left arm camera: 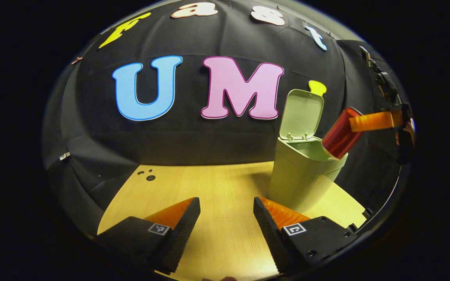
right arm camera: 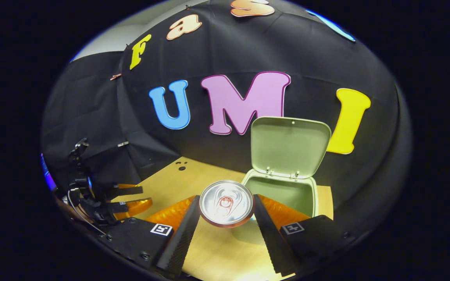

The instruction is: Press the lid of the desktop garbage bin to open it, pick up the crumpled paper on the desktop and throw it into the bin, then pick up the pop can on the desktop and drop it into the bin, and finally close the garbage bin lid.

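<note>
The right gripper point(right arm camera: 226, 212) holds the pop can point(right arm camera: 226, 203) between its 2 fingers, one pressing on each side of the can body. In the right gripper view the can's silver top faces the camera, so its long axis runs roughly along the fingers.

In the left gripper view the can point(left arm camera: 340, 134) hangs tilted at the near right rim of the garbage bin point(left arm camera: 301, 175), its lower end just over the opening. The lid point(left arm camera: 301, 114) stands upright on its rear hinge, so the mouth is open. The judgement: the can needs to travel a little further over the opening before release; a release too near the rim could let it strike the edge and fall outside.

The left gripper point(left arm camera: 227, 218) is wide open and holds nothing. It hovers low over the desktop point(left arm camera: 209, 183), to the left of the bin and well apart from the can.

No crumpled paper lies on the visible desktop. The desktop is light wood grain, bounded by the booth's black cloth wall point(left arm camera: 193, 136).
</note>
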